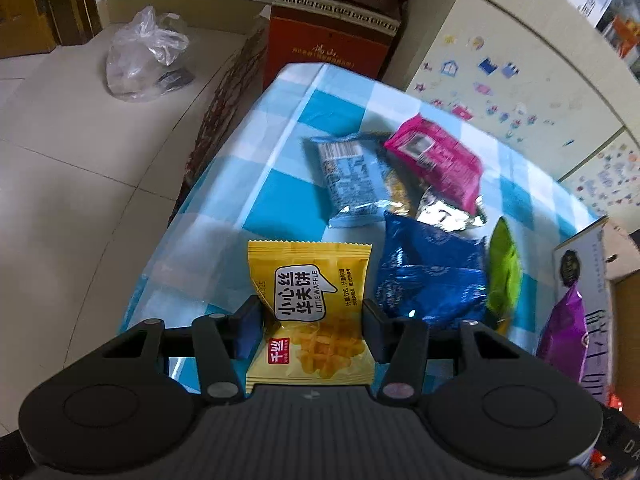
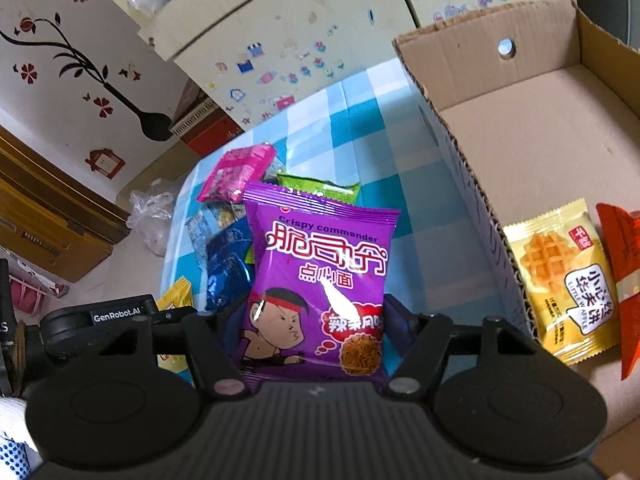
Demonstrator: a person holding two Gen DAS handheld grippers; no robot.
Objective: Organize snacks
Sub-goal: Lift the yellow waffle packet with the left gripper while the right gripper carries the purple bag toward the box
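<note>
1. Waffle pack (image 1: pixel 310 312) is held between the pads of the left tool (image 1: pixel 312 328), which is closed narrow on it; the pack stands above the surface (image 1: pixel 280 120), at the near side of the pile.
2. Purple pack (image 2: pixel 320 284) is held in the right tool (image 2: pixel 316 332), closed on its lower part, just beside the wall of the box (image 2: pixel 472 200).
3. Each pack should be kept gripped by its lower half, so that the foil is not crushed and does not slip out.
4. It is judged that both packs are to be carried over the box wall and lowered onto its floor before the tools are opened; a drop from high may make them bounce out.
5. A free place should be chosen: a second waffle pack (image 2: pixel 560 284) and an orange pack (image 2: pixel 624 276) are already lying in the box, near the wall.
6. The two tools should be moved one after the other, because they are near each other.
7. Still on the surface: a pink pack (image 1: pixel 436 160), a light blue pack (image 1: pixel 348 180), a dark blue pack (image 1: pixel 428 276) and a green pack (image 1: pixel 504 268), partly overlapping.
8. The surface is covered with a blue and white checked cloth.
9. Behind it a fridge (image 1: pixel 500 80) with stickers is seen, and a red-brown carton (image 1: pixel 332 28); a plastic bag (image 1: pixel 144 56) lies on the tiled floor.
</note>
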